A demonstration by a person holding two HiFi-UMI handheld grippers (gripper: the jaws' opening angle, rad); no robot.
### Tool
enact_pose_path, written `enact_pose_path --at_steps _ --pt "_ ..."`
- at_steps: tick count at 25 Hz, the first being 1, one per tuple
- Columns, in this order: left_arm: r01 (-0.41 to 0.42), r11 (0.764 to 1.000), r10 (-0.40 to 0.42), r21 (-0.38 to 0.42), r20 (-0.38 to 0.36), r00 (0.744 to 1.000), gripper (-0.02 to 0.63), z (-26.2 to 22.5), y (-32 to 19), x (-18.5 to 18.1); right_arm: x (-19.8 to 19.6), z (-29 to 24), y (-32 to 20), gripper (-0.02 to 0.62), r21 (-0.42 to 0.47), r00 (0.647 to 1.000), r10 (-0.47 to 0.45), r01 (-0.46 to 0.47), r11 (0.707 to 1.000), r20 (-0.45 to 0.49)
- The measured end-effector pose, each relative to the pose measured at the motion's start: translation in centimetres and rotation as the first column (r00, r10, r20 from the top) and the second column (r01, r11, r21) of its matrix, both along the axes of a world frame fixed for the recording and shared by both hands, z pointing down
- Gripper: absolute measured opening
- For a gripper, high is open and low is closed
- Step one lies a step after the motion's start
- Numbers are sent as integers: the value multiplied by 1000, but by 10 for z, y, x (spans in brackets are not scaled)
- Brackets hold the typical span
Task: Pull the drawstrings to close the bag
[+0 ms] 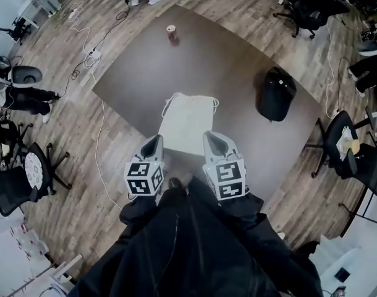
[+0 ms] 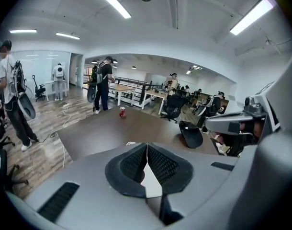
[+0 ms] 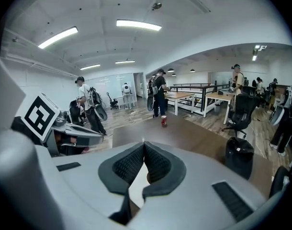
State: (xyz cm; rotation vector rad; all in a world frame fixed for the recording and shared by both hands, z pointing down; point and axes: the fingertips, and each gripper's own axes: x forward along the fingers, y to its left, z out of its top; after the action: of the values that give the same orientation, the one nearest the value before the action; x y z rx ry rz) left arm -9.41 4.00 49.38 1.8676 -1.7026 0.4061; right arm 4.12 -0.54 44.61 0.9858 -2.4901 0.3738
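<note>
A white drawstring bag (image 1: pixel 185 125) lies flat on the dark brown table (image 1: pixel 232 73), its mouth and cords (image 1: pixel 212 106) at the far end. My left gripper (image 1: pixel 155 142) hovers at the bag's near left corner and my right gripper (image 1: pixel 211 138) at its near right corner. Both are shut with nothing between the jaws. In the left gripper view the closed pads (image 2: pixel 147 158) hide most of the bag, a white sliver (image 2: pixel 152 182) showing below them. The right gripper view shows the same, its pads (image 3: pixel 143 156) meeting above a white strip of bag (image 3: pixel 136 186).
A red can (image 1: pixel 171 32) stands at the table's far edge. A black backpack (image 1: pixel 275 93) lies on the table's right side. Office chairs (image 1: pixel 355 153) and floor cables (image 1: pixel 89 57) ring the table; people stand beyond it (image 2: pixel 102 83).
</note>
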Motion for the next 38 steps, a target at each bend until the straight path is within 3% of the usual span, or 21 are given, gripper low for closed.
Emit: enact_pose_path --at_steps 8,14,22,27,33,38 --pt "-53 997 52 -56 -20 998 32 27 -40 16 29 18 -34 21 -37 994 106 -106 994 -4" --pt "-81 993 80 -81 -19 997 32 31 -60 30 46 30 -55 21 -75 991 134 -134 988 -4" --pt "-93 988 93 -120 -11 996 32 52 -72 27 49 62 -74 21 -133 989 143 -146 980 -32" --pt "-120 980 122 -156 -1 993 32 72 -85 7 43 87 -88 21 -162 987 151 -159 974 -63" --pt "-171 960 169 -222 -29 985 32 118 -121 -32 29 147 -111 21 -238 976 153 -188 953 -157" --pt "-307 908 309 -285 -39 950 32 162 -163 -41 33 196 -145 21 -275 964 123 -188 943 -236"
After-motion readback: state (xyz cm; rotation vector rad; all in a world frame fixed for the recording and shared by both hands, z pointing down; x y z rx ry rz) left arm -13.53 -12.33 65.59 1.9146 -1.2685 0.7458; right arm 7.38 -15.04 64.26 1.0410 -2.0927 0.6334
